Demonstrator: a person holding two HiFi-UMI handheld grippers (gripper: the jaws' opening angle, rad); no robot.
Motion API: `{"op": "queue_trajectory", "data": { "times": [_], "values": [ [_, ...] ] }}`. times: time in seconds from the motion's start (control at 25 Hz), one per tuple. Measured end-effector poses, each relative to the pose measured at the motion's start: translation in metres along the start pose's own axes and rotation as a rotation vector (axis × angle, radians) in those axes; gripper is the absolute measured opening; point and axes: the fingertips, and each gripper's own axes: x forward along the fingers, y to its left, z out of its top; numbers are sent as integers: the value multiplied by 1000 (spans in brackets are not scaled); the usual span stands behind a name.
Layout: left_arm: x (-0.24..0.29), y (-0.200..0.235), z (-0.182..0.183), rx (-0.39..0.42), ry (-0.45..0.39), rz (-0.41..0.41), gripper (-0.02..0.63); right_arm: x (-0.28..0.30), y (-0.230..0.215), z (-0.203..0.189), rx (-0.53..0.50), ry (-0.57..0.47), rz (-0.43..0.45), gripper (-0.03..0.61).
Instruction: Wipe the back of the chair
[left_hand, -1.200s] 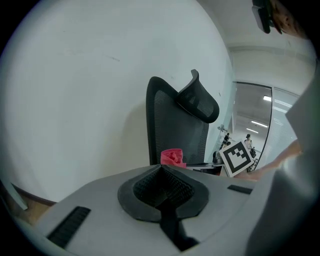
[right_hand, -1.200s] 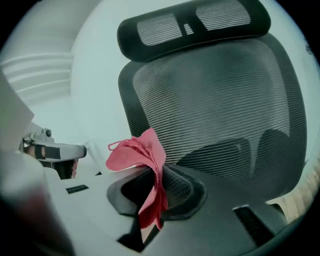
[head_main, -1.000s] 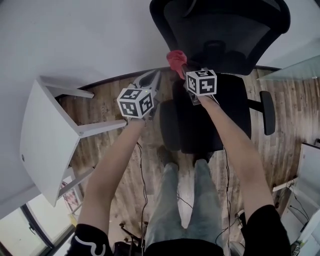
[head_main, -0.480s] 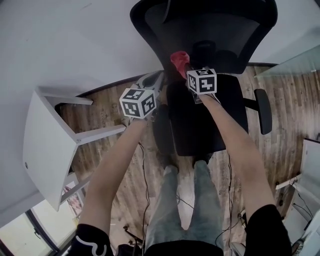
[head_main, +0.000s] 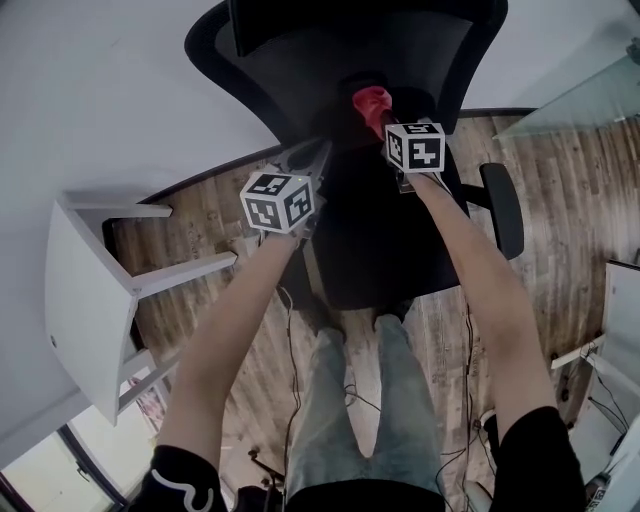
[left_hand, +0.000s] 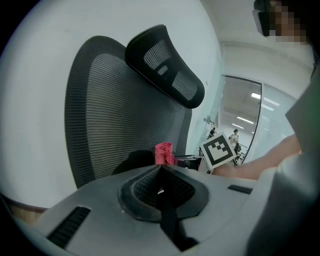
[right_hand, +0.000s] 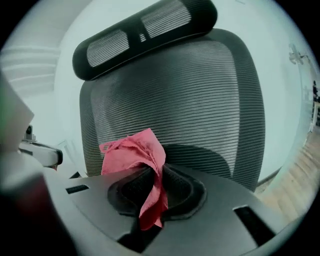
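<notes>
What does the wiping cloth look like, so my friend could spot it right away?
Find the big black office chair with the mesh backrest. Just in front of that backrest, the right gripper is shut on a small crumpled cloth. It is the only pinkish-red thing; everything near it is black or grey.

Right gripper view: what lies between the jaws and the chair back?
Only the red cloth, clamped in the right gripper, bunched ahead of the chair back; the right gripper view shows it. Contact with the mesh is unclear.
</notes>
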Motion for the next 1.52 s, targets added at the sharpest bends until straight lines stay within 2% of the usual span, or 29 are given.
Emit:
{"op": "queue_trajectory", "data": {
  "times": [0.2,0.44,0.72,0.88,1.04,1.16,1.32,1.52],
  "values": [
    [33,-23,0,4,9,-8,25,-19,-72,1,41,-8,-67,67],
    [72,-60,-7,15,32,-35,25,-43,-136,2,55,-16,-120,67],
    [96,-94,-16,21,51,-78,25,-61,-176,0,83,-19,-178,67],
    [96,-96,-20,26,56,-82,25,-71,-193,-3,123,-33,-214,67],
    [85,-80,-22,21,50,-48,25,-76,-188,-11,215,-70,-156,67],
    [69,-67,-28,21,52,-26,25,-76,-167,-14,228,-96,-101,66],
    [39,-41,-28,1,39,12,25,-64,-115,-21,223,-94,6,67],
    [-6,-2,-24,-22,2,59,25,-43,-30,-19,189,-86,99,67]
  ]
}}
